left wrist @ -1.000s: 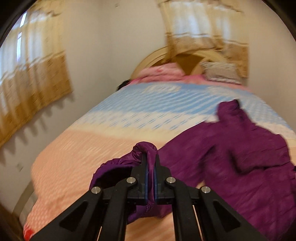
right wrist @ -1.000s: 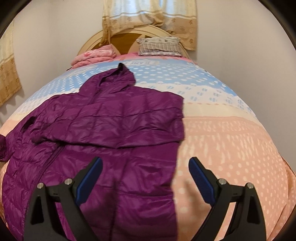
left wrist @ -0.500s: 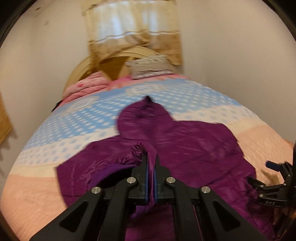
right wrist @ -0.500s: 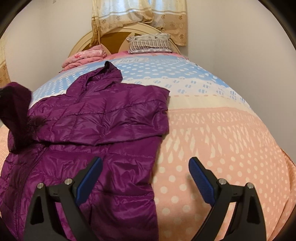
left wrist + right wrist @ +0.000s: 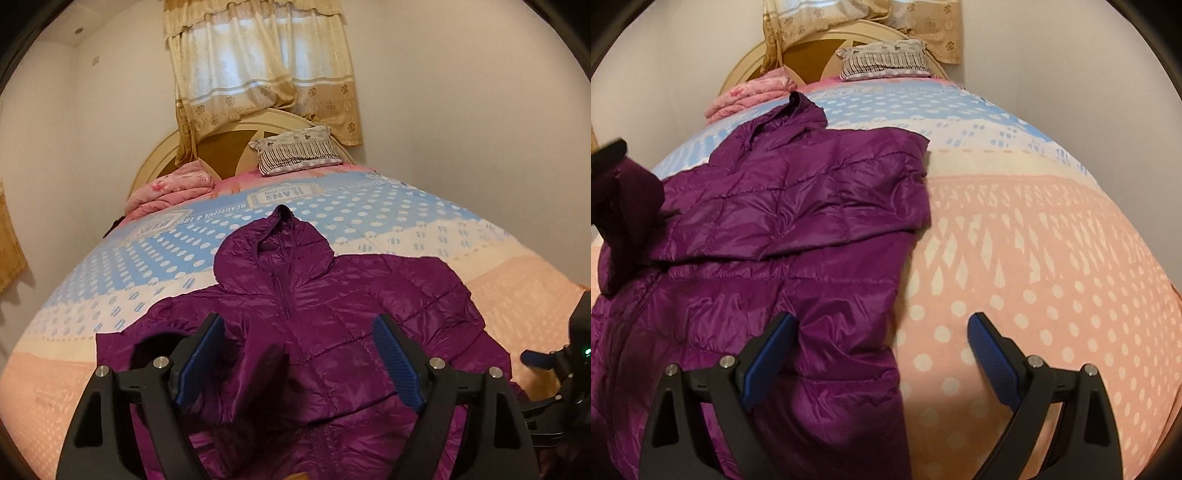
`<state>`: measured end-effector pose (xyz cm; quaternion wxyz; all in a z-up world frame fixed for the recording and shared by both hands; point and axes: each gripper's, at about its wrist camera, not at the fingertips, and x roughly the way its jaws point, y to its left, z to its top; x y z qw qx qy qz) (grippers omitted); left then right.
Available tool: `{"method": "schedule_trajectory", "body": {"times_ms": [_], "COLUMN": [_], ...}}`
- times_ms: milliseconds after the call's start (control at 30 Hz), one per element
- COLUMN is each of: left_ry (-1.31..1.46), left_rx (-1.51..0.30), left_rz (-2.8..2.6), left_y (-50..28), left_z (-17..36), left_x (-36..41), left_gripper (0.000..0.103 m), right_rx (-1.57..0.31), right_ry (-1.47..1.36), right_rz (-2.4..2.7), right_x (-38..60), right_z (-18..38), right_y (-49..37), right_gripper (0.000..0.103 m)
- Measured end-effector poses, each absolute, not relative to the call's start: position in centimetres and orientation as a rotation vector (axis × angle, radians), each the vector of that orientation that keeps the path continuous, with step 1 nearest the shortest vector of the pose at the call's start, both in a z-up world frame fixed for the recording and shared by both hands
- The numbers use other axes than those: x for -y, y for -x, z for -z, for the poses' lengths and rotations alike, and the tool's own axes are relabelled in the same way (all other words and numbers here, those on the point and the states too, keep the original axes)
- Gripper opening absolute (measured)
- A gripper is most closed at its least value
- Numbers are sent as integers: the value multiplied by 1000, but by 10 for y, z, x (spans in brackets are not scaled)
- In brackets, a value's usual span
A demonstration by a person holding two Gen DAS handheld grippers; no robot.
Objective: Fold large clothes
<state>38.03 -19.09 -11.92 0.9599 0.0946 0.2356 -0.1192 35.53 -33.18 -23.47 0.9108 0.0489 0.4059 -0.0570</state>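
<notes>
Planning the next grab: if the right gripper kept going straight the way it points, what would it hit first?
Probably the jacket's right edge, or the bedspread beside it; depth is unclear. The right gripper is open, holding nothing.

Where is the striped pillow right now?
In both views the pillow leans on the headboard at the bed's far end, right of the pink blanket.

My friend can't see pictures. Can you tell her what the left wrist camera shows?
A purple hooded jacket lies spread on a dotted bed, with the left gripper opening just above it, pinching nothing. A pillow and curtain sit behind.
</notes>
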Motion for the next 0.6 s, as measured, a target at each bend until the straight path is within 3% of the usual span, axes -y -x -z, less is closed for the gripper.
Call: {"method": "schedule_trajectory", "body": {"times_ms": [433,600], "left_ry": [-62,-61], "left_rx": [-374,-388], "left_rz": [159,34], "left_y": [-354,-360], "left_z": [87,99], "left_x": [99,58], "left_gripper": [87,88], "right_rx": [-871,-845], "right_ry": [-56,-30], "right_rz": [129,120], "right_x": [326,316], "right_z": [236,221], "right_y": [-361,-353], "right_gripper": [98,98]}}
